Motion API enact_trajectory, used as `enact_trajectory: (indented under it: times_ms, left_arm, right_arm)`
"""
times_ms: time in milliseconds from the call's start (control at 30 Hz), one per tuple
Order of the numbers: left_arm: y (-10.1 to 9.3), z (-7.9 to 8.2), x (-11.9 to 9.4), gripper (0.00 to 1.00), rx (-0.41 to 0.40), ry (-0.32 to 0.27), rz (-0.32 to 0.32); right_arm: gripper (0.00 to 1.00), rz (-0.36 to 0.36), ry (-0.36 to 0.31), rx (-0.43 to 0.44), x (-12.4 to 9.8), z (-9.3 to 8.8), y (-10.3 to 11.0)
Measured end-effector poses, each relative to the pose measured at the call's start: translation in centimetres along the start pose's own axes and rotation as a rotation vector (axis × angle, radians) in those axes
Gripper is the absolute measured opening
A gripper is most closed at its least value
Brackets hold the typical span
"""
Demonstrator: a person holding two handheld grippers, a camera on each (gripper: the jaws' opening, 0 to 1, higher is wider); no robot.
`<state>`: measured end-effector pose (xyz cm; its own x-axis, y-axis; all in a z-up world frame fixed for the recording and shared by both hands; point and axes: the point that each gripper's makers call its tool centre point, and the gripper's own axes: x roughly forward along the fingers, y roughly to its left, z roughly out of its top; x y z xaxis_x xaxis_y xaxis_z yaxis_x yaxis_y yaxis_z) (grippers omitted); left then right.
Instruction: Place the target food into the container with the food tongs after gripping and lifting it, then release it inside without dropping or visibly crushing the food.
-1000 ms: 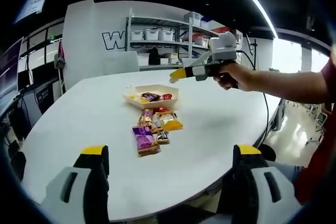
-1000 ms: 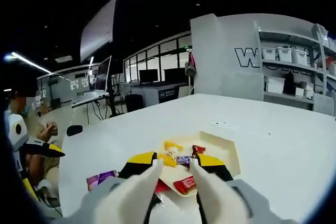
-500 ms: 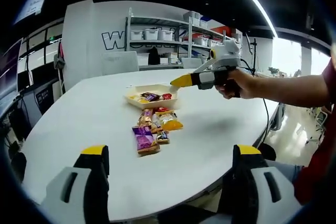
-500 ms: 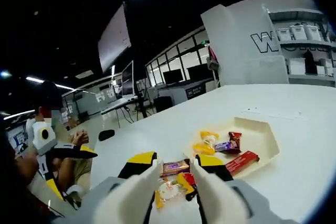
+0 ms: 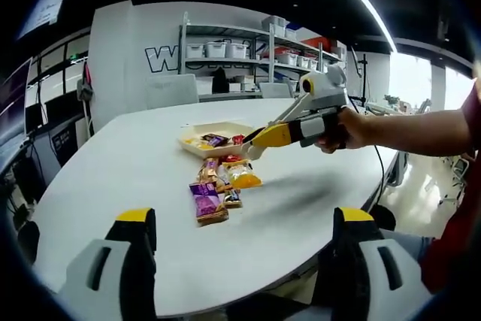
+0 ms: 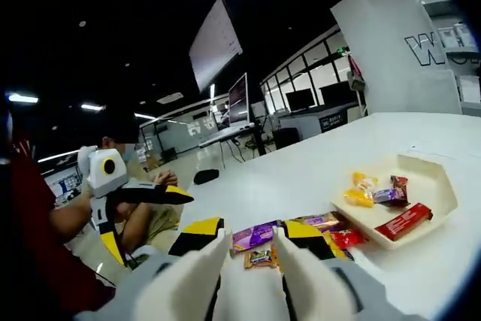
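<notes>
Since a second ago, our right gripper has swung down from above the tray toward the loose heap of snacks, its yellow tips now close over the near corner of the tray in the left gripper view.

We work on a broad white round-edged table. On it sits the shallow cream-coloured cardboard tray, our container, already holding a long red bar, a small purple-wrapped candy and some yellow sweets. Just beside the tray lies the pile of loose snacks: a purple wrapped bar, an orange-yellow packet and smaller wrappers between them. Which one is the target we cannot tell; none is lifted yet.

Our right tongs stand narrow, nothing between the jaws, with the purple packet and a small brown sweet just ahead of the tips. Our left gripper hangs back near the table's edge, jaws wide and empty.

To grip well, we judge we should widen the right jaws first, lower them astride one single wrapper, close only until it stops slipping, lift straight, then let go low inside the tray.
</notes>
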<state>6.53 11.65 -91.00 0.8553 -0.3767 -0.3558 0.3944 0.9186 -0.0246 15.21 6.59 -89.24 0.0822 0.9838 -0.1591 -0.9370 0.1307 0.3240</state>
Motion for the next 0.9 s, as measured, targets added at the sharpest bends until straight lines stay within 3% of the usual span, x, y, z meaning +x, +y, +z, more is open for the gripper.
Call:
enact_trajectory:
  times_ms: [67,233,333,400,433,667,733,833,900]
  left_arm:
    - [-0.1,0.0,0.0,0.95,-0.002,0.0,-0.002]
    - [-0.3,-0.1,0.1,0.95,0.0,0.003,-0.007]
    - [-0.3,-0.1,0.0,0.95,0.005,0.005,-0.01]
    - [-0.3,0.0,-0.1,0.95,0.004,0.003,-0.008]
    - [-0.2,0.0,-0.1,0.95,0.002,0.002,-0.008]
    - [0.1,-0.4,-0.2,0.95,-0.006,0.006,-0.004]
    - [0.3,-0.6,-0.2,0.95,-0.007,0.007,-0.003]
    - [0.6,-0.8,-0.1,0.95,-0.013,0.014,-0.001]
    - [0.6,-0.8,0.0,0.95,-0.014,0.012,0.0]
  right_arm:
    - [0.25,0.057,0.005,0.027,0.0,-0.3,1.1]
    - [0.25,0.064,0.044,-0.032,0.2,-1.3,1.7]
    - [0.25,0.032,0.048,-0.066,0.2,-1.3,1.0]
    - [0.25,-0.015,0.023,-0.179,0.3,-0.8,0.1]
    - [0.25,-0.039,0.036,-0.196,0.3,-1.0,-0.2]
    - [0.25,-0.085,0.11,-0.252,0.9,-3.0,-1.5]
    - [0.25,-0.115,0.136,-0.302,0.9,-3.6,-2.3]
    - [0.25,-0.118,0.126,-0.305,1.0,-3.6,-2.5]
    - [0.26,-0.16,0.125,-0.334,1.0,-3.4,-3.2]
